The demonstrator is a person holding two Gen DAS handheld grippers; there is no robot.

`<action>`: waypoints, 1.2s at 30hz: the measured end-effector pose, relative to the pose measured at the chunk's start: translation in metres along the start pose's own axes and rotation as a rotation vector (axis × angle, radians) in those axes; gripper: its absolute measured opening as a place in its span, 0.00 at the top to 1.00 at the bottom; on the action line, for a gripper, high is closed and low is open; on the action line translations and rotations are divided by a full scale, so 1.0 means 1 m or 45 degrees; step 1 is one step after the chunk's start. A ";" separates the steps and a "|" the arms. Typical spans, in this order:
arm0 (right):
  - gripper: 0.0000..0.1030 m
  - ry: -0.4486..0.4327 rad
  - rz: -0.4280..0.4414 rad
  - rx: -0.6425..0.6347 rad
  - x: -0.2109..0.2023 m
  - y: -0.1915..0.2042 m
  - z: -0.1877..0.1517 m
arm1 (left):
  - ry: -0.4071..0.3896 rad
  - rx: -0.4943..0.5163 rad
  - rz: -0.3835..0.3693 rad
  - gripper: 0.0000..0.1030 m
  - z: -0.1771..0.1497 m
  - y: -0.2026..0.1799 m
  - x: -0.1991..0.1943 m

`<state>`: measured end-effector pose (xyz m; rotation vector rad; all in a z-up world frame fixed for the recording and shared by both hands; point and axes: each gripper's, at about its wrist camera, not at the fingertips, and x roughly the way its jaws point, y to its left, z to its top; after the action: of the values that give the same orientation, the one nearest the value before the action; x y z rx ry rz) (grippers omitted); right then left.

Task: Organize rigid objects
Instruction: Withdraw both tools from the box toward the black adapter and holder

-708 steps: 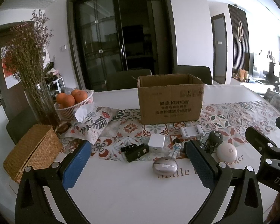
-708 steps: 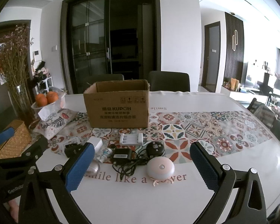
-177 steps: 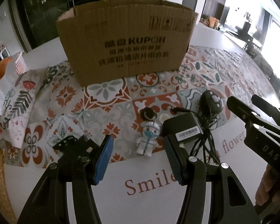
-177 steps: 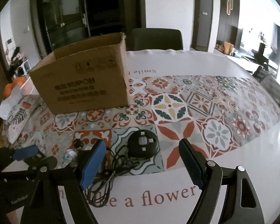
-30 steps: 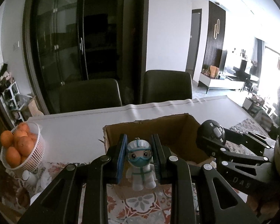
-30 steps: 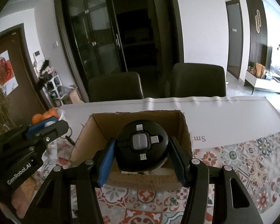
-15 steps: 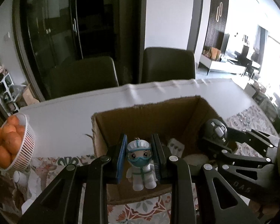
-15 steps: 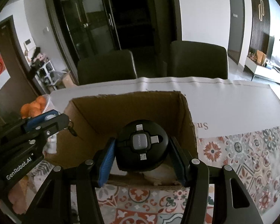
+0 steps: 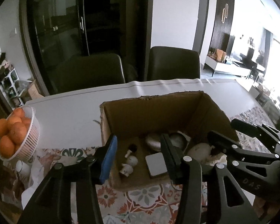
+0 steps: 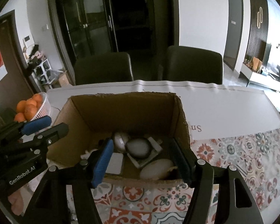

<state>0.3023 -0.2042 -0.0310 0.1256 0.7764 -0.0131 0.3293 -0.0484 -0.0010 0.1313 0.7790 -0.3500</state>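
Left hand-held gripper (image 9: 138, 156) and right hand-held gripper (image 10: 142, 160) both just opened, empty, poised over the near edge of the box (image 9: 149, 117). Figurine (image 9: 128, 165) lying on the box floor at left, beside a white square (image 9: 156, 164); round black charger (image 10: 139, 147) among the pile further right. Box on the patterned bench (image 10: 233, 153), oranges (image 9: 11, 130) far left.

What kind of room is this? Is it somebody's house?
It looks like a home's dining room. Two dark chairs stand at a table under a white cloth with a flowery tiled runner, a basket of oranges sits on it, and a bright living area shows beyond.
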 end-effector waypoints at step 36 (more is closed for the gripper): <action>0.17 -0.118 -0.024 -0.049 -0.082 0.029 -0.076 | -0.062 -0.116 0.191 0.25 -0.096 0.007 -0.090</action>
<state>0.1926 -0.1696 -0.0243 0.0803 0.6846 -0.0216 0.2096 0.0051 -0.0053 0.0945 0.7306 -0.1748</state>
